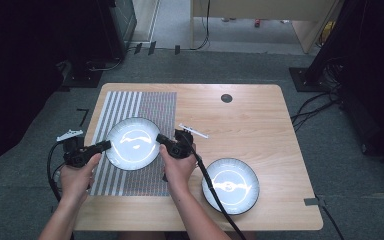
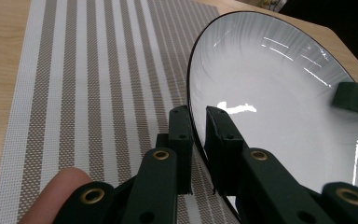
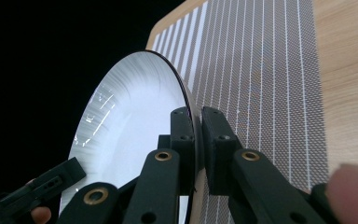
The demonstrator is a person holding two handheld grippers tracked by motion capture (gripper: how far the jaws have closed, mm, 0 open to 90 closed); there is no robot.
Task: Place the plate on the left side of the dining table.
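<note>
Both grippers pinch one plate [image 1: 132, 143] by its rim, from opposite sides. Left gripper [image 1: 105, 145] has its jaws pressed on the left edge; in the left gripper view [image 2: 196, 135] the dark rim runs between the two jaws. Right gripper [image 1: 161, 138] clamps the right edge the same way, rim sandwiched between its jaws in the right gripper view [image 3: 196, 126]. Plate is white with a dark rim, over the striped mat [image 1: 155, 107] on the left half of the table [image 1: 260, 115]. Can't tell whether it touches the mat. Second plate [image 1: 230, 185], same look, sits near the front right edge, well apart from the grippers; the right cable [image 1: 215, 197] crosses its left side. Small dark disc [image 1: 226, 98] near the far edge.
</note>
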